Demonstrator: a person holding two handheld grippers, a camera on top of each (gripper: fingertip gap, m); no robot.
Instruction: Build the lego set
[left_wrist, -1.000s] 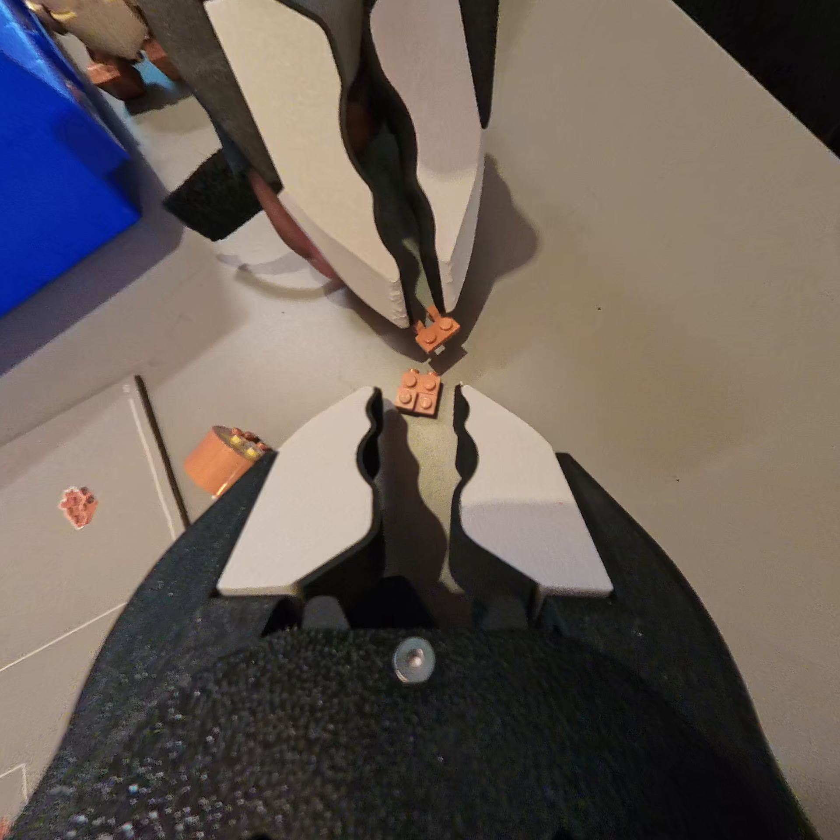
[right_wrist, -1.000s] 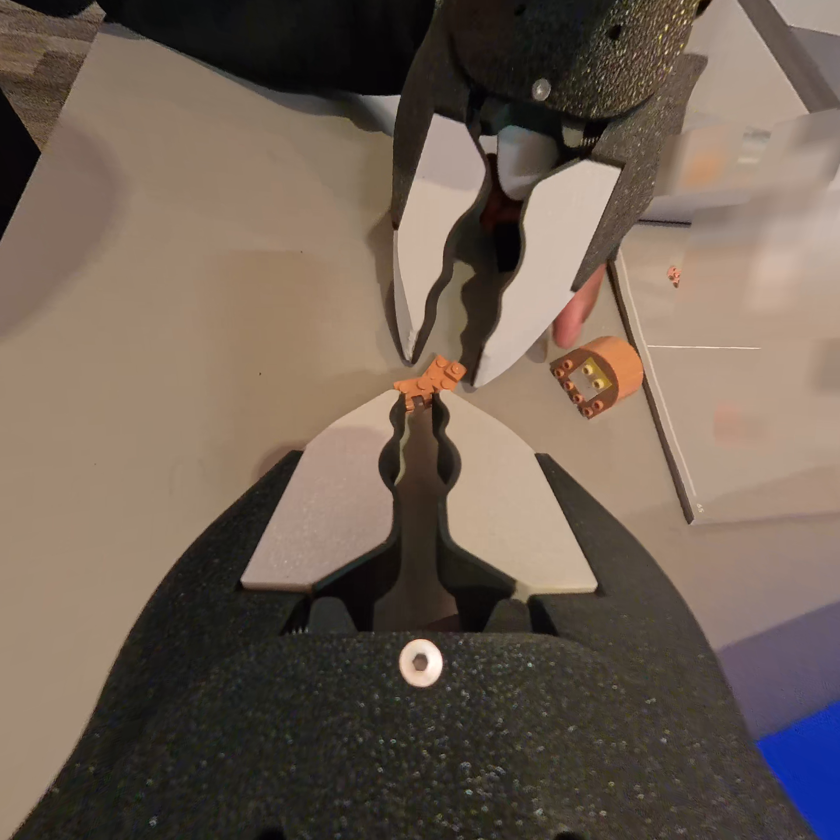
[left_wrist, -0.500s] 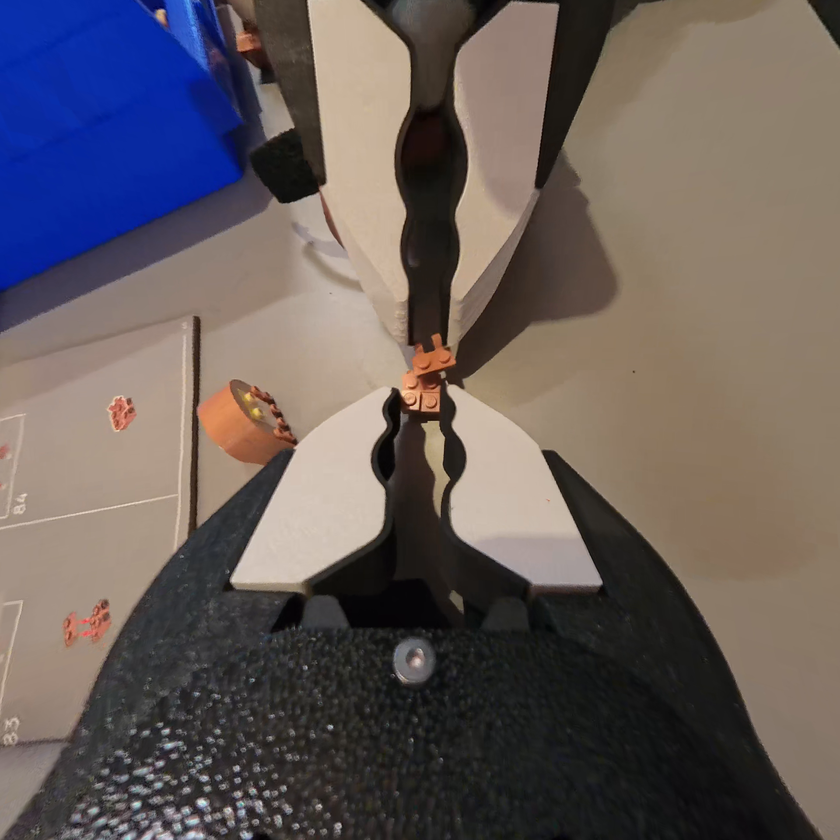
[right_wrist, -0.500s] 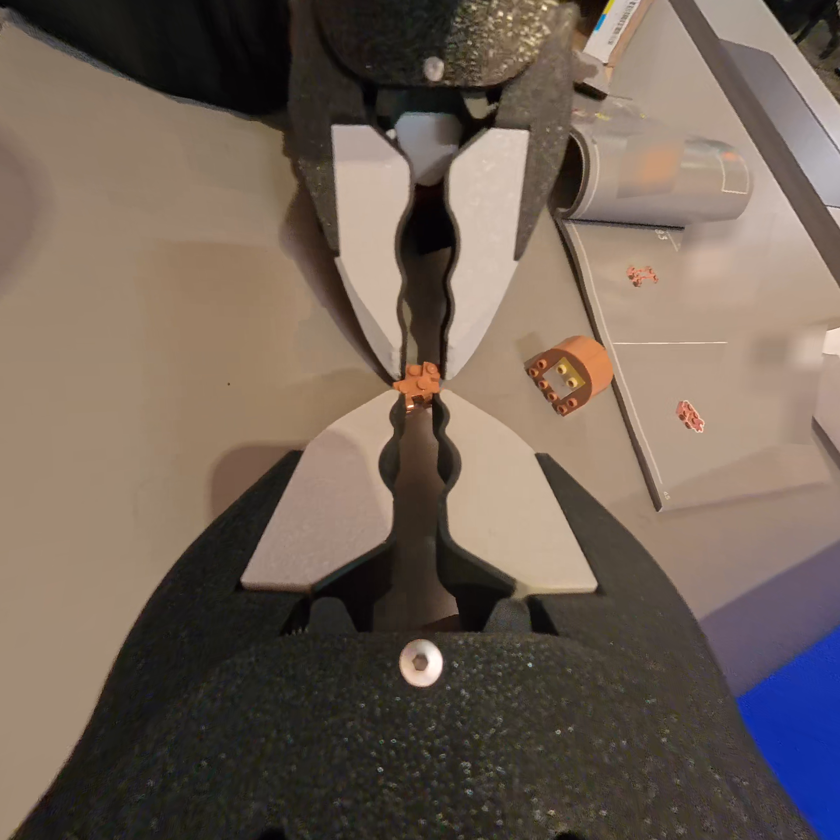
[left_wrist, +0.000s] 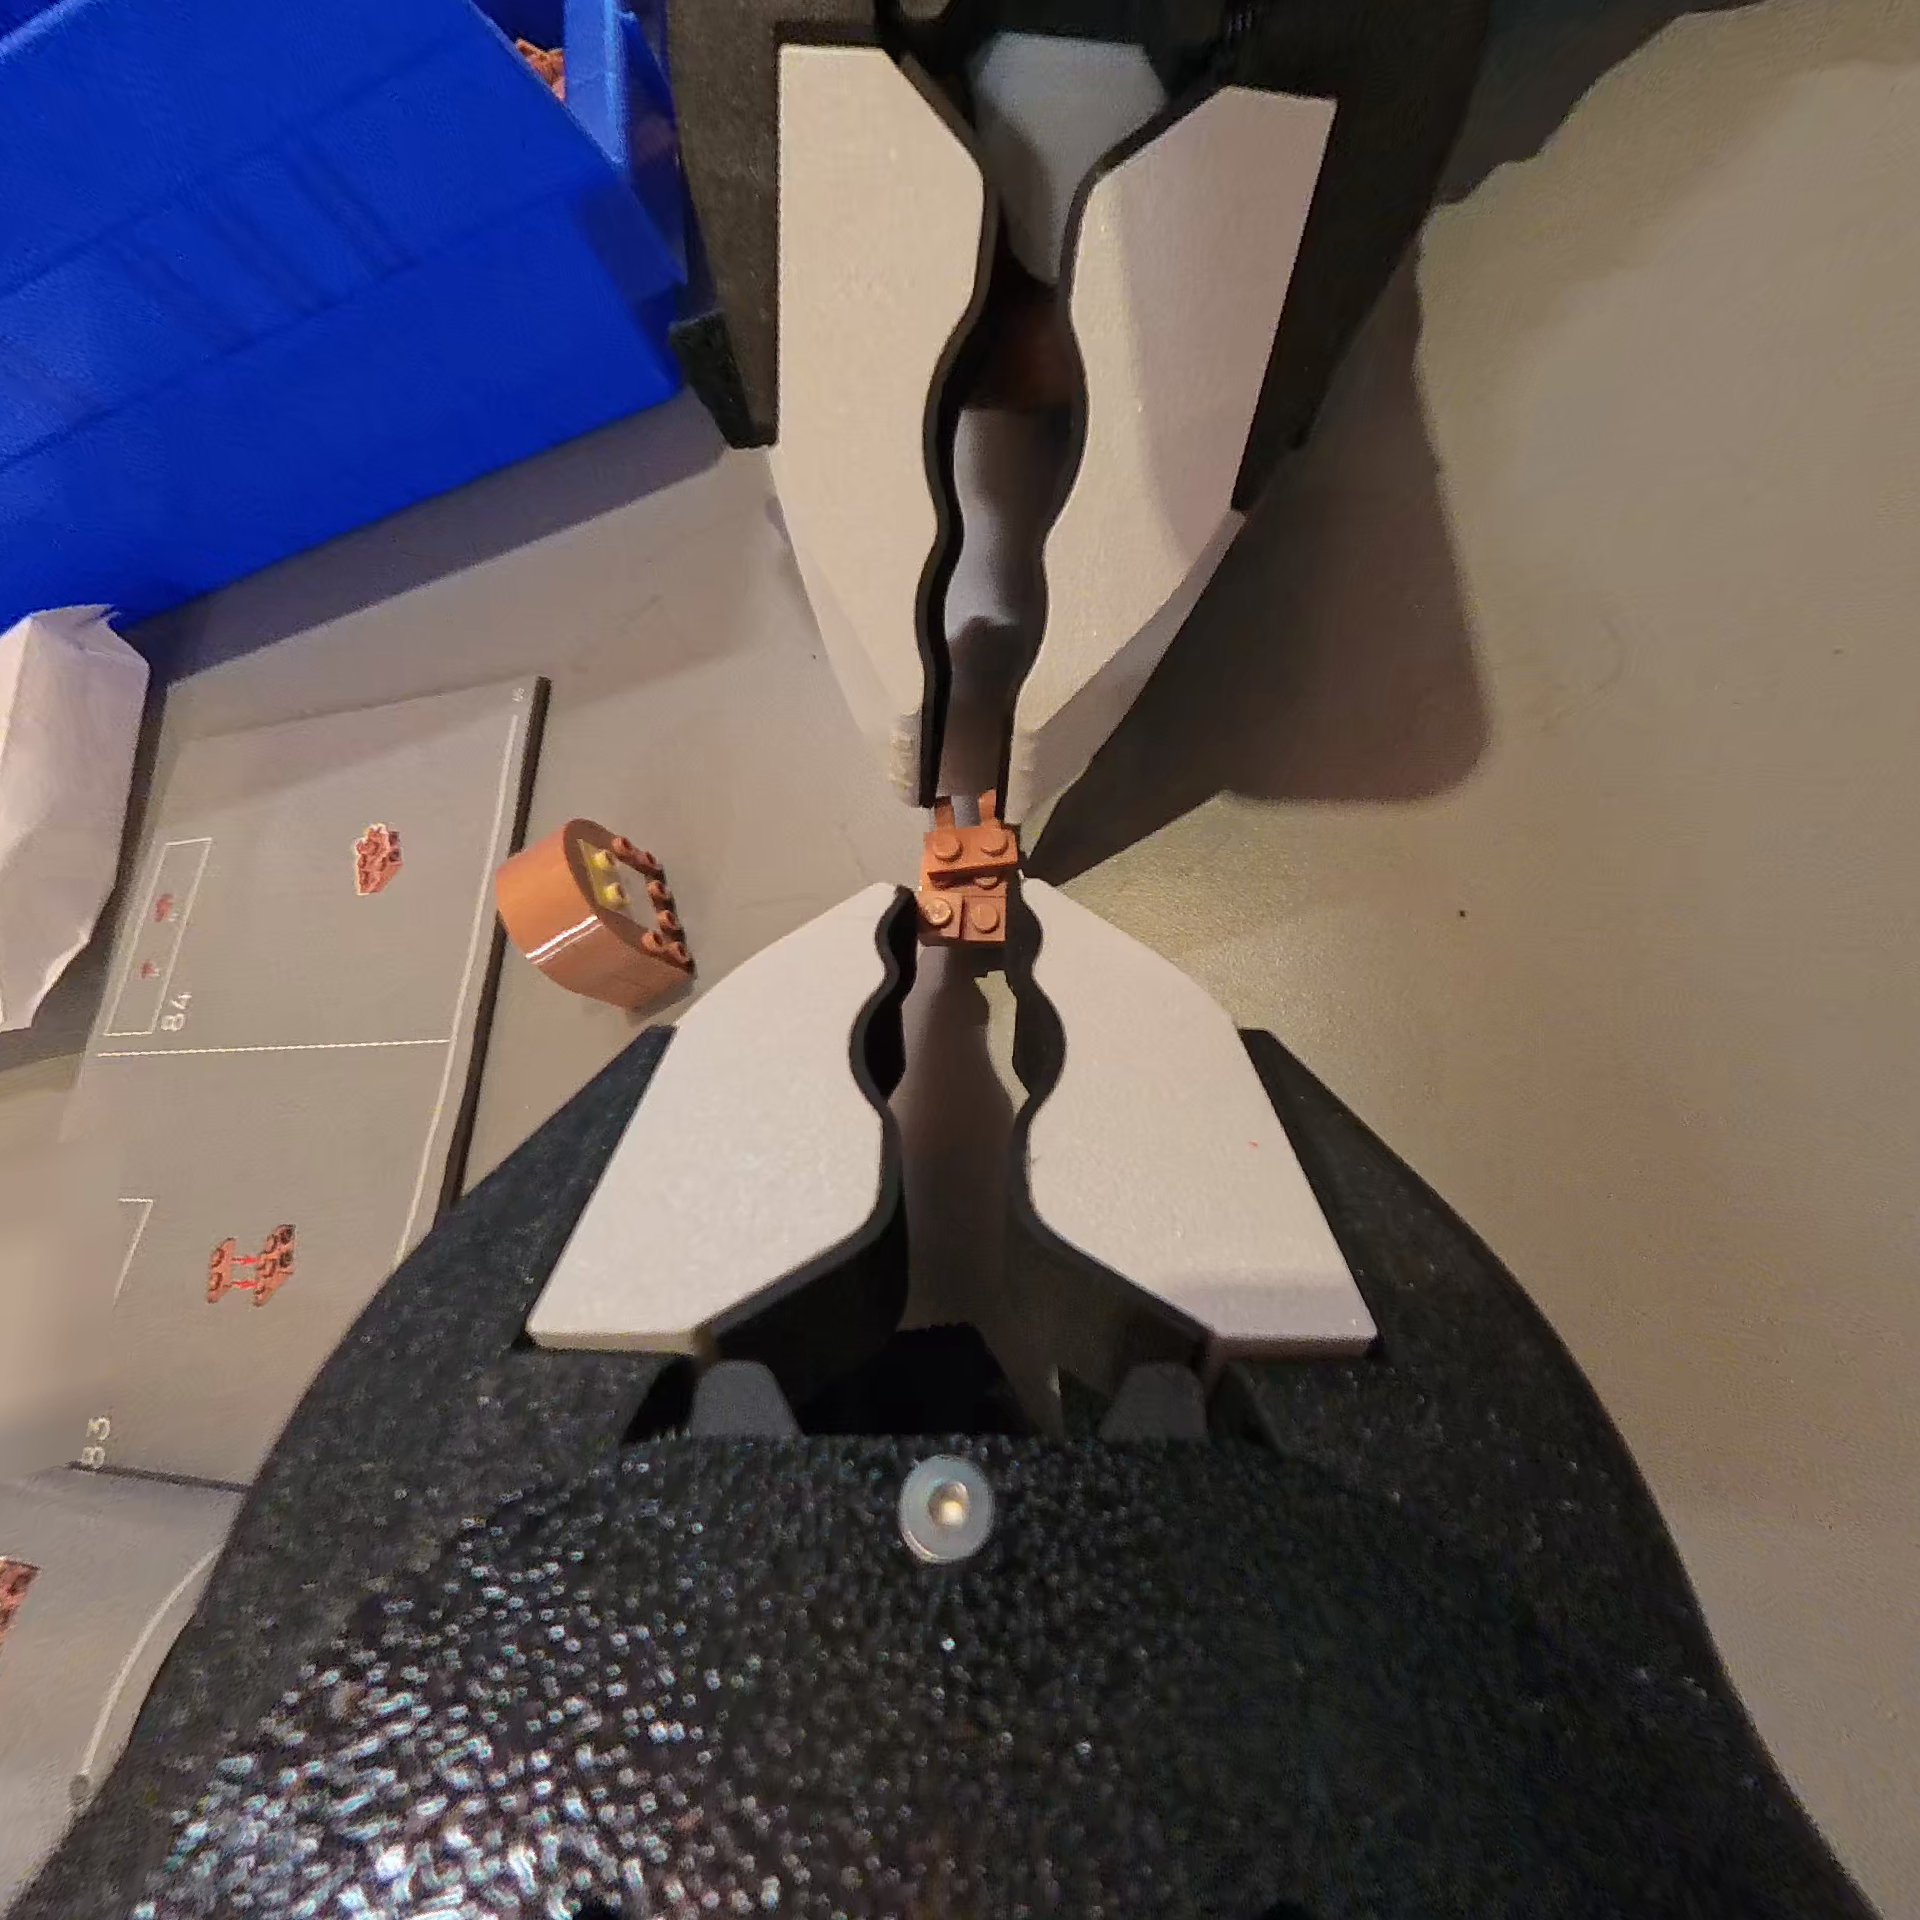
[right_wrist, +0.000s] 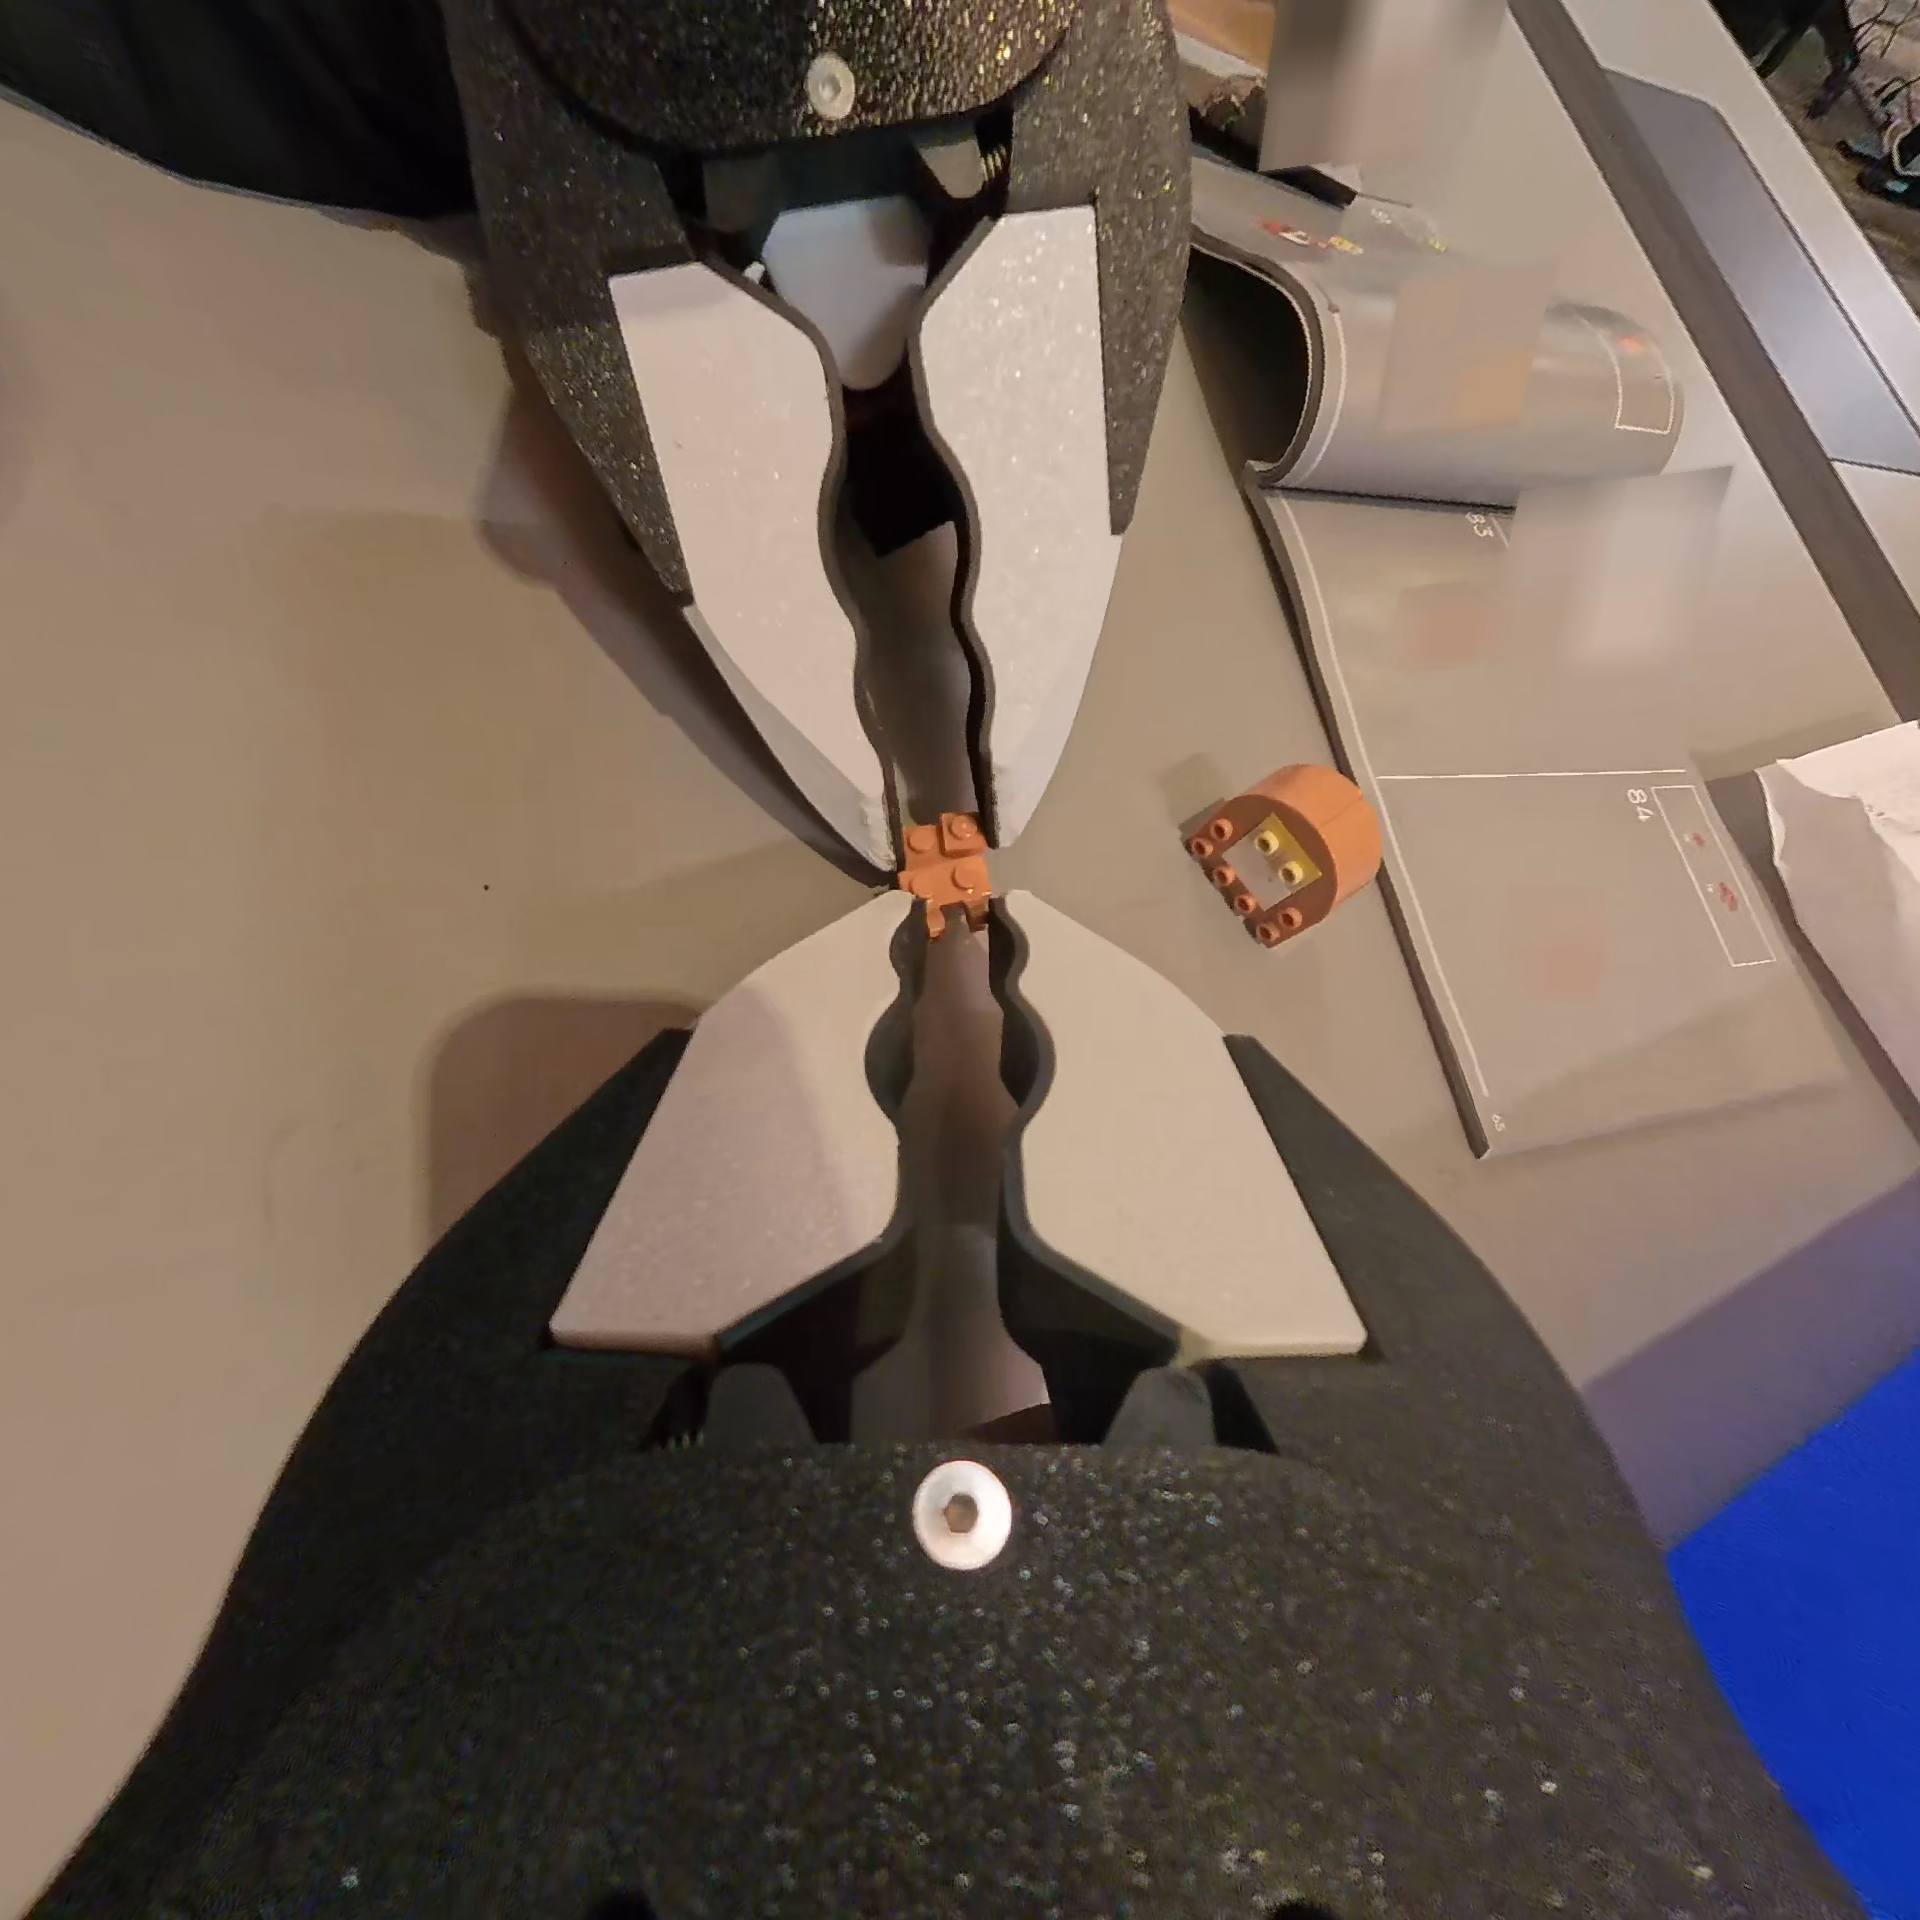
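2 tongs (left_wrist: 961, 914) (right_wrist: 951, 914), 2 joined brown plates (left_wrist: 966, 883), 1 round brick (left_wrist: 592, 930)

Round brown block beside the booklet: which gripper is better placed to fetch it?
Probably the left gripper: the round brown block lies on its side, near the booklet. But both are shut on small brown plates, the right gripper too.
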